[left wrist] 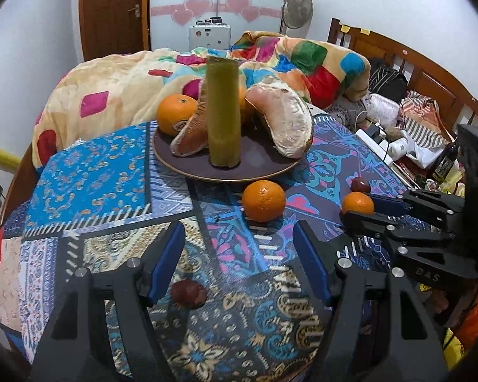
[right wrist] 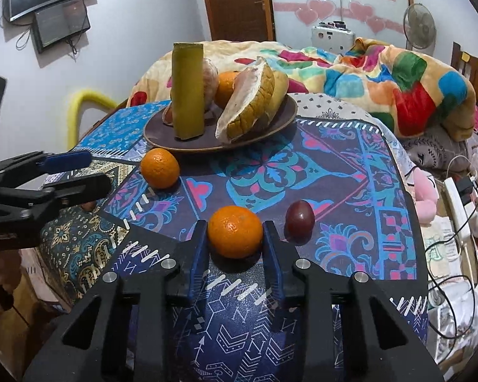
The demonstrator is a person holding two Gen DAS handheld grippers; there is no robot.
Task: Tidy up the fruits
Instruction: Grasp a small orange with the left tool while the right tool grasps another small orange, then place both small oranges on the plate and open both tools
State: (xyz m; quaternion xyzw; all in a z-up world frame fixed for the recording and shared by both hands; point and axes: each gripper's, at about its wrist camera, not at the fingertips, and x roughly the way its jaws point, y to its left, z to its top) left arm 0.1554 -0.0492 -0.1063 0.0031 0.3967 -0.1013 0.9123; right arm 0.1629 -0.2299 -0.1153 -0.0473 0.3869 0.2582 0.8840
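My right gripper [right wrist: 235, 226] is shut on a small orange [right wrist: 235, 231] that rests on the patterned tablecloth, one blue pad against each side; the left wrist view shows the same orange [left wrist: 357, 201] in the same gripper [left wrist: 358, 207]. A dark red fruit [right wrist: 300, 221] lies just to its right. My left gripper [left wrist: 238, 232] is open and low over the cloth, with another dark red fruit [left wrist: 188, 293] by its left finger. A larger orange [left wrist: 264, 200] sits ahead of it. Behind stands a brown plate [left wrist: 239, 176] with pomelo pieces [left wrist: 283, 121], an orange [left wrist: 175, 114] and an upright green cylinder [left wrist: 223, 111].
The table's right edge drops to a cluttered floor with a power strip [right wrist: 459, 203] and cables. A bed with a colourful blanket [left wrist: 302, 54] lies behind the table. A dark bottle [left wrist: 446, 159] stands at the far right. A yellow padded rail [right wrist: 79, 102] is on the left.
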